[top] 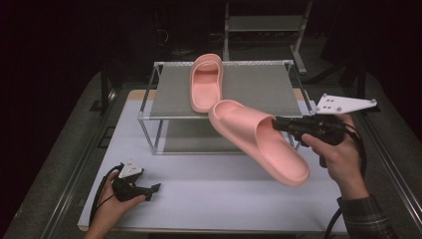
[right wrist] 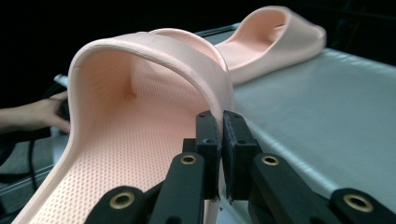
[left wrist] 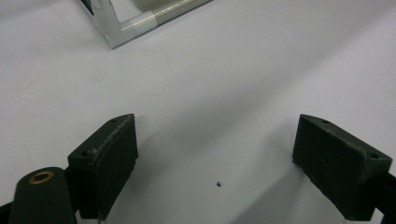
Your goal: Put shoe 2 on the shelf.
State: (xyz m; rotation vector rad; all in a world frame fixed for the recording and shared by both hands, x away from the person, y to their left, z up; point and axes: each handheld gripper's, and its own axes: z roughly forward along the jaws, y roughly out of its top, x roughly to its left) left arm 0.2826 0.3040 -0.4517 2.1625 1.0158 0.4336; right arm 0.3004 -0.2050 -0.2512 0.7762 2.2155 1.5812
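My left gripper sits low at the near left corner of the white table, its jaws spread wide with nothing between them; in the left gripper view only bare tabletop lies between the pads. I judge I park it there so it stays clear of the work on the other side.

Behind it stands a two-tier metal rack. One pink slide sandal already lies on the top shelf, toward its left, with its near end just over the front rail. That looks like the place the pair belongs.

To the right, my right gripper has its jaws pinched nearly together on the side edge of the second sandal, at the strap's base. I hold it in the air, tilted, in front of the rack and above the table, touching neither, probably so it can clear the front rail.

This sandal is soft-looking, pale pink foam, with a thick rounded sole, a wide arched strap and a finely dotted footbed.
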